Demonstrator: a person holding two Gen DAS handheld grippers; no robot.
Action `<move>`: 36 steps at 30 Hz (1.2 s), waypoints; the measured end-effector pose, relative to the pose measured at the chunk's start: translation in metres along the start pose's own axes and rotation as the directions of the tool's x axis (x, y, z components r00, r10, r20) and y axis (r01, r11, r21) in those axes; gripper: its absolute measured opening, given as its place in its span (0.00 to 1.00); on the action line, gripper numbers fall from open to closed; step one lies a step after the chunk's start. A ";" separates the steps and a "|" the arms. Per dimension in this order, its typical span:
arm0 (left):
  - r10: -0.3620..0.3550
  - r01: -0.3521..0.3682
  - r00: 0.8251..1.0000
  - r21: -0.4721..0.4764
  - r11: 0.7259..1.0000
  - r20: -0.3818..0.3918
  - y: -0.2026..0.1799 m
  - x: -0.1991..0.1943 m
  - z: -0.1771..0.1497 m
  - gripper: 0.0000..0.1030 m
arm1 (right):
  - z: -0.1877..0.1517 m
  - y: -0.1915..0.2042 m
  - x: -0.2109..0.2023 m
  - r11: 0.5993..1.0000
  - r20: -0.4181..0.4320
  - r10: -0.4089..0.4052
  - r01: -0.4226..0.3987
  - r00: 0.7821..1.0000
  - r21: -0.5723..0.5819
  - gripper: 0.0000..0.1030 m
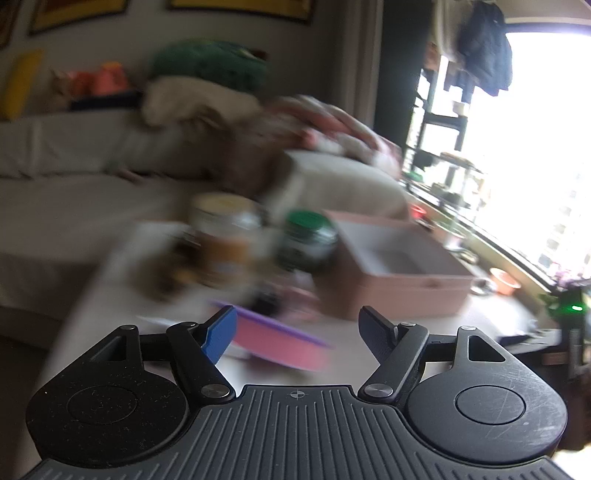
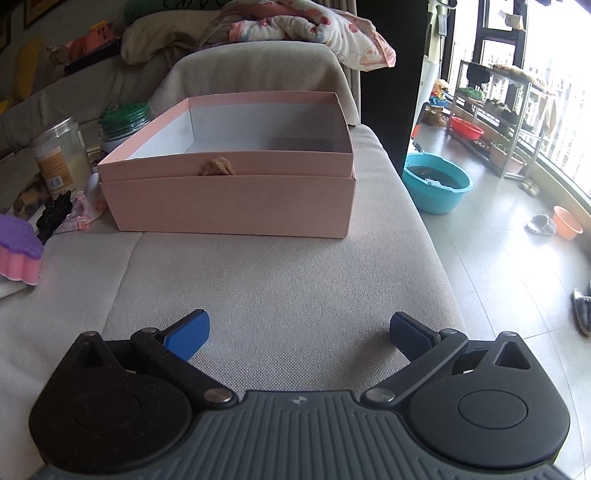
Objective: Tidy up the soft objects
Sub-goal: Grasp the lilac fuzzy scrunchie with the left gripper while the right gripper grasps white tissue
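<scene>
A purple-topped pink sponge (image 1: 280, 343) lies on the grey sofa seat just ahead of my open, empty left gripper (image 1: 299, 328); it also shows at the left edge of the right wrist view (image 2: 18, 251). An open pink box (image 2: 236, 184) stands on the seat, also seen blurred in the left wrist view (image 1: 399, 273). A small tan soft lump (image 2: 217, 167) sits at the box's front wall. A black scrunchie (image 2: 53, 214) and a pink floral cloth (image 2: 79, 218) lie left of the box. My right gripper (image 2: 299, 332) is open and empty above bare seat.
A clear jar with a tan label (image 2: 61, 155) and a green-lidded jar (image 2: 123, 118) stand left of the box. Cushions and a floral quilt (image 2: 314, 26) are piled on the sofa back. The sofa edge drops right to a tiled floor with a blue basin (image 2: 436, 184).
</scene>
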State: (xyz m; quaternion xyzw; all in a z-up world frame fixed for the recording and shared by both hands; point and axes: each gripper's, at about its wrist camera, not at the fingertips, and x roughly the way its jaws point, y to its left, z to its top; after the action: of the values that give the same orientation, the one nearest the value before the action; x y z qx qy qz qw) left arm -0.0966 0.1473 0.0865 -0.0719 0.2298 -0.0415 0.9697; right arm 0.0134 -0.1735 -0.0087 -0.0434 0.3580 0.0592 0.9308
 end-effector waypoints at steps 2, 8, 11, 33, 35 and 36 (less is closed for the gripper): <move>0.030 -0.030 0.999 0.002 1.000 -0.013 0.030 -0.007 0.003 0.75 | 0.001 -0.001 0.000 1.000 -0.001 0.012 -0.012 1.000 -0.009 1.00; -0.056 0.064 0.984 0.043 0.997 -0.168 0.067 -0.009 0.002 0.75 | 0.011 0.032 -0.012 0.978 -0.035 0.144 -0.148 0.989 -0.148 0.91; -0.067 0.103 0.968 0.137 0.985 -0.242 0.066 -0.004 -0.001 0.73 | 0.017 0.079 -0.044 0.911 0.033 0.318 -0.295 0.948 -0.288 0.91; -0.073 0.202 0.940 0.371 0.906 -0.332 0.050 0.046 -0.012 0.66 | 0.039 0.185 -0.088 0.804 0.029 0.450 -0.391 0.892 -0.448 0.02; -0.057 0.199 0.942 0.415 0.888 -0.330 0.045 0.050 -0.013 0.65 | 0.044 0.168 -0.094 0.820 0.048 0.459 -0.402 0.887 -0.408 0.02; -0.043 0.192 0.945 0.442 0.876 -0.325 0.041 0.050 -0.015 0.64 | 0.047 0.159 -0.097 0.824 0.058 0.467 -0.410 0.882 -0.391 0.02</move>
State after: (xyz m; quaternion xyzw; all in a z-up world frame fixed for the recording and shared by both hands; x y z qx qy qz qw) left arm -0.0564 0.1804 0.0448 0.1572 0.3549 -0.1658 0.9066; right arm -0.0492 -0.0182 0.0849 -0.1283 0.2692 0.3411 0.8915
